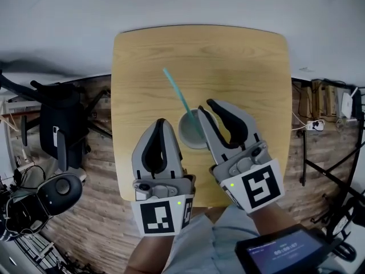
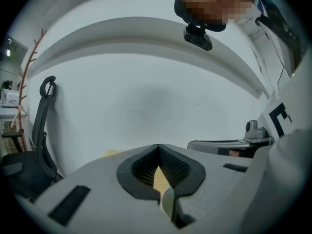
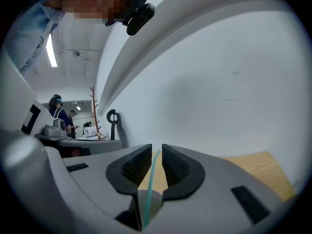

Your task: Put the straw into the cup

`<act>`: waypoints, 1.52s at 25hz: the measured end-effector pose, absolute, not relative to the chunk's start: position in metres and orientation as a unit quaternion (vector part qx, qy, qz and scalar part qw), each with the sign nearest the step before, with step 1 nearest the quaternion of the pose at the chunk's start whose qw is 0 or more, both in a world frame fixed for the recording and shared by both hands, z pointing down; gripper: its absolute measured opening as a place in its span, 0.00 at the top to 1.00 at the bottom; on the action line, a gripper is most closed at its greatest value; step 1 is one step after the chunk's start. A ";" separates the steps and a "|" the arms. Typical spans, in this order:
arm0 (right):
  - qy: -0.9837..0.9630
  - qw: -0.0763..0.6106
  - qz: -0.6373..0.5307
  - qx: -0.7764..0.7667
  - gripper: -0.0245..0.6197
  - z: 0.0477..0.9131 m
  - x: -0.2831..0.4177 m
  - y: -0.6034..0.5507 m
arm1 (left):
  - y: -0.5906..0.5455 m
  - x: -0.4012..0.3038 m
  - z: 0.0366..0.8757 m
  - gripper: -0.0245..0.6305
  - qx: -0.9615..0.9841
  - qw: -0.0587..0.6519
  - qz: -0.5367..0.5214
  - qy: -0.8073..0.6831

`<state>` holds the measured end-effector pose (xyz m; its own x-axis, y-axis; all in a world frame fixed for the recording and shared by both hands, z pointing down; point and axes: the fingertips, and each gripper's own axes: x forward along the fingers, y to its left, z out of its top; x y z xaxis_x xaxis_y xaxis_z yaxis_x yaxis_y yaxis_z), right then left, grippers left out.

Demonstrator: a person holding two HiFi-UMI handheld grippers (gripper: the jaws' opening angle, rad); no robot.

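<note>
A person is working at a wooden table [image 1: 239, 67] with a gripper in each hand. The straw [image 1: 177, 90], a thin teal one, is standing with its lower end inside the pale cup [image 1: 188, 133] near the table's middle and is leaning up and away to the left, its top end well clear of the rim.

The right gripper [image 1: 206, 106] is hovering just beside the cup on its right, its jaws parted a little. In the right gripper view the straw [image 3: 150, 179] is running up through the gap between those jaws [image 3: 156, 150] with space showing on both sides, so the claw is released, gripping nothing.

The left gripper [image 1: 161, 121] is hanging just left of the cup, near the table's front edge. Its own view is showing the jaw tips [image 2: 158, 147] pressed together, clenched on nothing, with only a sliver of tabletop visible through the hollow between the pads.

A black office chair [image 1: 63, 124] is standing on the plank floor to the left of the table.
</note>
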<state>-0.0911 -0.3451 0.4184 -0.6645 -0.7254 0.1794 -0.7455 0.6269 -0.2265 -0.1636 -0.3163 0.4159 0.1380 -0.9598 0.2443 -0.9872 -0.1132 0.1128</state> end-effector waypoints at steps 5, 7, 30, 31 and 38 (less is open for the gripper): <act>-0.907 0.016 0.096 0.409 0.88 0.379 -0.096 -0.335 | -0.310 -0.164 0.377 0.96 0.756 0.086 0.029 -0.648; -0.908 0.006 0.080 0.412 0.91 0.360 -0.095 -0.328 | -0.304 -0.163 0.359 0.96 0.760 0.069 0.019 -0.646; -0.887 -0.058 -0.045 0.456 0.96 0.205 -0.082 -0.201 | -0.190 -0.143 0.208 0.96 0.802 -0.057 -0.062 -0.591; -0.886 -0.058 -0.051 0.456 0.96 0.201 -0.082 -0.198 | -0.188 -0.143 0.204 0.96 0.804 -0.060 -0.064 -0.589; -0.882 -0.068 -0.069 0.461 0.96 0.185 -0.082 -0.187 | -0.176 -0.142 0.189 0.96 0.807 -0.075 -0.075 -0.581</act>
<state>-0.0821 -0.1866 0.1853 -0.5662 -0.8037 -0.1833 -0.8224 0.5658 0.0593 -0.1418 -0.1756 0.1889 0.3133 -0.9266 -0.2081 -0.9490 -0.3134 -0.0334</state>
